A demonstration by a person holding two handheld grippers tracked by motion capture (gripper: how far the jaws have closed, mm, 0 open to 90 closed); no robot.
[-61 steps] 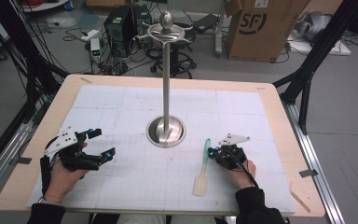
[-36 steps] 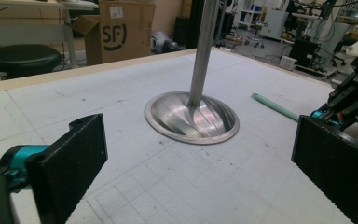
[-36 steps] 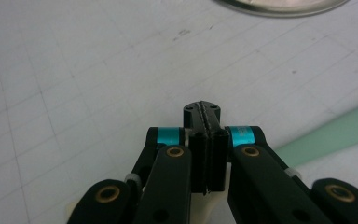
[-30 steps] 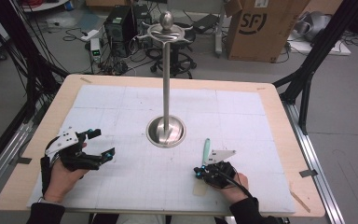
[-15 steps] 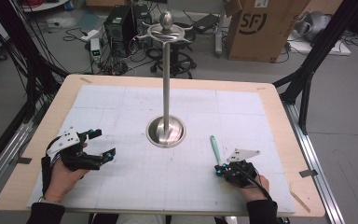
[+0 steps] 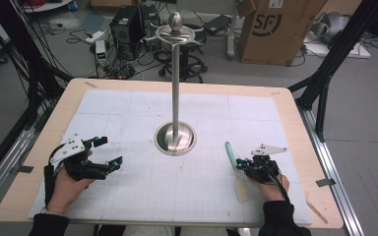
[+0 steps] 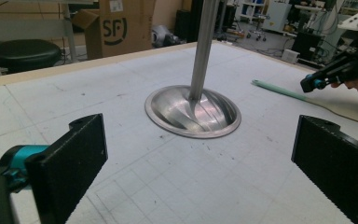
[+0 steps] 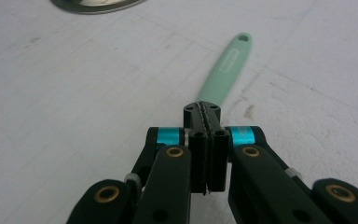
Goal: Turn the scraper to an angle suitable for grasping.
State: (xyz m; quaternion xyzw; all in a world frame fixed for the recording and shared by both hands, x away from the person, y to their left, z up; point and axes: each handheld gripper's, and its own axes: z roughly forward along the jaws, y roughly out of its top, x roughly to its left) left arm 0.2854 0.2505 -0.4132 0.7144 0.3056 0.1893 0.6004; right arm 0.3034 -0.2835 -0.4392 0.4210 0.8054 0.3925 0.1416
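Between the jaws of the right gripper (image 6: 240,162) sits the spatula (image 6: 235,168), pinched flat: in the right gripper view the two black jaws are pressed together with no gap, and the mint-green handle (image 8: 223,72) runs straight out ahead of them, its hanging hole at the far tip. From above, the pale blade (image 6: 241,190) lies on the near side of those jaws, toward the person, resting on the white mat (image 6: 128,113) that covers the counter (image 6: 295,118). The right hand (image 6: 271,185) wraps the gripper body from behind.

Ahead of the left gripper (image 6: 107,153), its jaws stand wide apart with nothing between them; in the left gripper view the two pads frame the round steel base (image 7: 192,111) of the hanging stand (image 6: 175,78), which sits well beyond the jaw tips. The stand's pole rises upright from that base to a crown of hooks. Off to the right of the left jaws, in that same view, the green handle (image 7: 279,90) lies on the mat, with the right gripper (image 7: 314,83) above it.
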